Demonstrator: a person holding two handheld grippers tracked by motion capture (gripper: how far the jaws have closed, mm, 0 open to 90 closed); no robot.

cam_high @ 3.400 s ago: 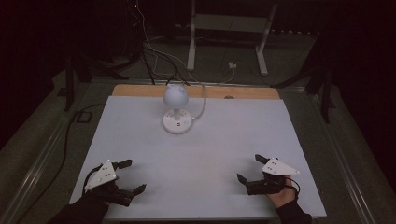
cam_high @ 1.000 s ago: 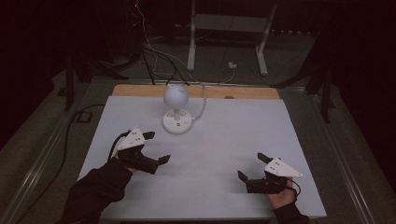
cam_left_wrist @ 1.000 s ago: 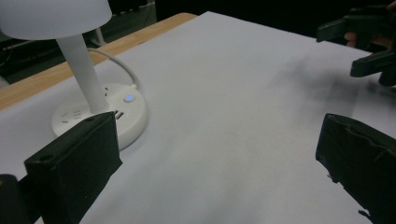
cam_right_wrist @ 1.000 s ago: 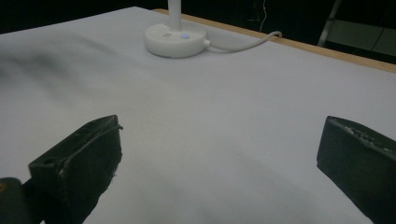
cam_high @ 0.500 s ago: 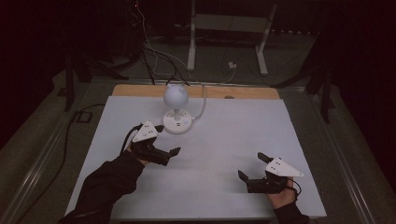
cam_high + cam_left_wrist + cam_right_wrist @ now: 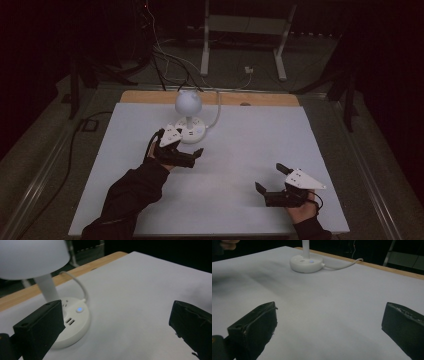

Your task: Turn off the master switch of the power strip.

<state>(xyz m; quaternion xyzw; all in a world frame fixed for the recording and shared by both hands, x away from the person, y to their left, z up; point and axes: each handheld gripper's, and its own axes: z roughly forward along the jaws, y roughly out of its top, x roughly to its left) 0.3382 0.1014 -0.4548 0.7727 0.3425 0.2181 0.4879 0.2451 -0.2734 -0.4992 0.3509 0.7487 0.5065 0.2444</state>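
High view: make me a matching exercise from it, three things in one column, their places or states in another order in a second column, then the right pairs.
Things
1. left gripper
2. right gripper
3. lamp

Places or states
A. low on the white table, near the person's edge, jaws open
B. at the far middle of the table, its white cord running off the back
C. open, close beside the lamp's round base

Pairs: 1-C, 2-A, 3-B

Lamp (image 6: 189, 117) at table's (image 6: 320, 150) far edge — left-centre
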